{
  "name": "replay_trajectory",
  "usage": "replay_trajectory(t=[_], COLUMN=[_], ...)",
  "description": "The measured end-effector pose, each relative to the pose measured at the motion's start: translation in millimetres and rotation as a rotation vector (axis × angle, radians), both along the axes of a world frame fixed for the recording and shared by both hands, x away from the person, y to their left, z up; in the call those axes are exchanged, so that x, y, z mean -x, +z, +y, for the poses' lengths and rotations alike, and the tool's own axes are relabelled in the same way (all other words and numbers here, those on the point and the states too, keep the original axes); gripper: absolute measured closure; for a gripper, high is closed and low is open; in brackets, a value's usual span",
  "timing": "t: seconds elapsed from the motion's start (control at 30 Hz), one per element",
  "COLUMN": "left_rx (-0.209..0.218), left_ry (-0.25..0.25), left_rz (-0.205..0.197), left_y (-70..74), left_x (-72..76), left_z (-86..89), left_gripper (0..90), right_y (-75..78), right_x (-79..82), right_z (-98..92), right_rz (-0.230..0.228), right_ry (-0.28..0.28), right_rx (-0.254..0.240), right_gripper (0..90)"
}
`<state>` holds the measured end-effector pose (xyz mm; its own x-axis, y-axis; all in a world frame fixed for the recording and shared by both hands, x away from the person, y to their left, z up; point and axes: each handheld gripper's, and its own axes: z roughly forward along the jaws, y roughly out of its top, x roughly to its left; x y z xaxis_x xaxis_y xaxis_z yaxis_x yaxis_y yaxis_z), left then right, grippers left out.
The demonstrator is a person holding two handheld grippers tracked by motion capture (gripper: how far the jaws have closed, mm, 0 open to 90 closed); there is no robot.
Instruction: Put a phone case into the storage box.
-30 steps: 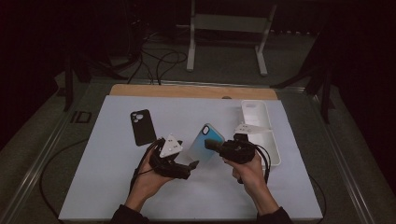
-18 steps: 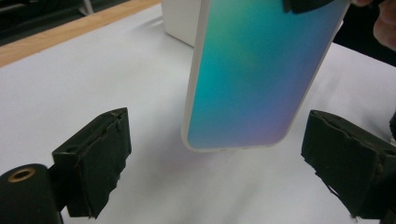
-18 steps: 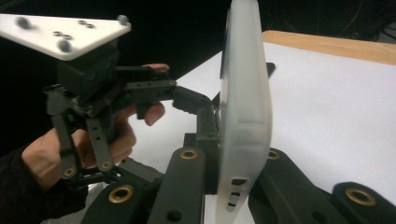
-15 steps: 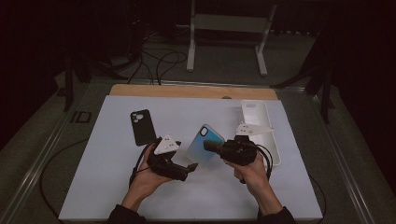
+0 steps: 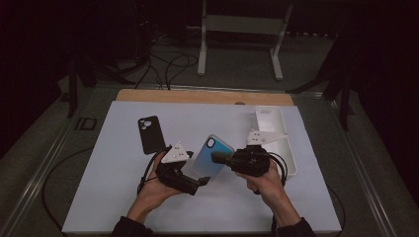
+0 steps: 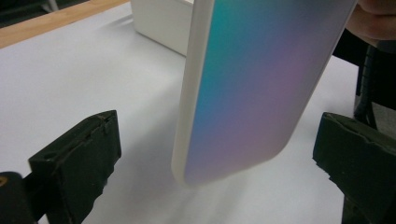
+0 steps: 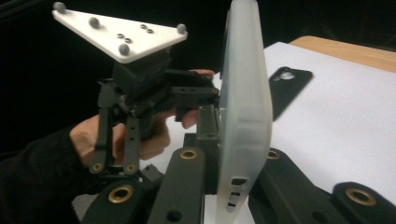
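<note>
A phone case (image 5: 212, 158) with a teal-to-purple back is held tilted above the white mat. My right gripper (image 5: 217, 158) is shut on it, its jaws clamped on the frosted edge (image 7: 245, 107) near the port cut-outs. My left gripper (image 5: 200, 183) is open. Its jaws have just been opening, and its two pads (image 6: 79, 158) stand wide on either side of the case's rounded lower end (image 6: 252, 88) without touching it. In the right gripper view, the left gripper's grey plate (image 7: 119, 32) and the hand holding it sit just behind the case.
A black phone case (image 5: 149, 134) lies flat on the mat at the left. A white phone case (image 5: 274, 138) lies at the right, behind my right hand. The white mat (image 5: 99, 197) covers a wooden table (image 5: 197, 96), and cables and a stand are on the floor beyond.
The left gripper's jaws have spread apart around the lower end of the gradient case. Both hands have stayed nearly in place, and the right gripper keeps its hold.
</note>
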<state>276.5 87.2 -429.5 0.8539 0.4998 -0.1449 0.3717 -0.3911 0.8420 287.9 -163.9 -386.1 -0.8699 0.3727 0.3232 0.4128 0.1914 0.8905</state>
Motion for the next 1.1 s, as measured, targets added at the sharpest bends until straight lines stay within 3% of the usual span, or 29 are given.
replay_trajectory(t=[0.17,0.37,0.43,0.73,0.83,0.87,0.9,0.97,1.03,1.07,1.1], left_rx=[0.022,0.044,0.055,0.104,0.096,0.091,0.090,0.092,0.093,0.091,0.087], left_ry=[-0.038,-0.073,-0.081,-0.141,-0.155,-0.159,-0.160,-0.162,-0.164,-0.169,-0.167], left_rz=[-0.004,0.005,0.004,0.006,0.011,0.013,0.017,0.015,0.013,0.001,-0.006], left_y=[-0.6,-1.2,-1.9,-5.1,-6.3,-7.0,-7.7,-9.1,-9.6,-10.0,-9.9], left_x=[2.8,3.6,3.9,6.2,6.7,6.6,6.7,7.1,7.4,8.6,9.2], left_z=[-0.1,1.7,3.1,12.5,12.0,11.7,11.1,10.4,9.9,8.1,7.2], left_gripper=[15.1,23.8,36.4,57.1,64.9,67.7,67.7,74.4,76.3,76.3,80.2], right_y=[1.6,2.3,1.7,0.4,0.3,0.6,0.6,0.7,0.7,0.6,0.1], right_x=[0.3,0.7,0.8,-3.9,-4.9,-5.5,-5.5,-6.1,-6.1,-6.2,-6.8], right_z=[3.0,7.0,7.6,1.0,0.3,0.9,0.9,2.1,2.1,2.7,4.3], right_rz=[-0.005,-0.012,-0.025,-0.021,-0.028,-0.044,-0.044,-0.056,-0.056,-0.054,-0.057], right_ry=[0.037,0.071,0.075,0.093,0.097,0.084,0.084,0.071,0.071,0.066,0.065], right_rx=[-0.005,0.002,0.007,-0.007,0.001,0.027,0.027,0.051,0.051,0.054,0.051], right_gripper=[86.2,86.2,86.3,84.1,80.4,72.8,72.8,62.3,62.3,58.6,49.2])
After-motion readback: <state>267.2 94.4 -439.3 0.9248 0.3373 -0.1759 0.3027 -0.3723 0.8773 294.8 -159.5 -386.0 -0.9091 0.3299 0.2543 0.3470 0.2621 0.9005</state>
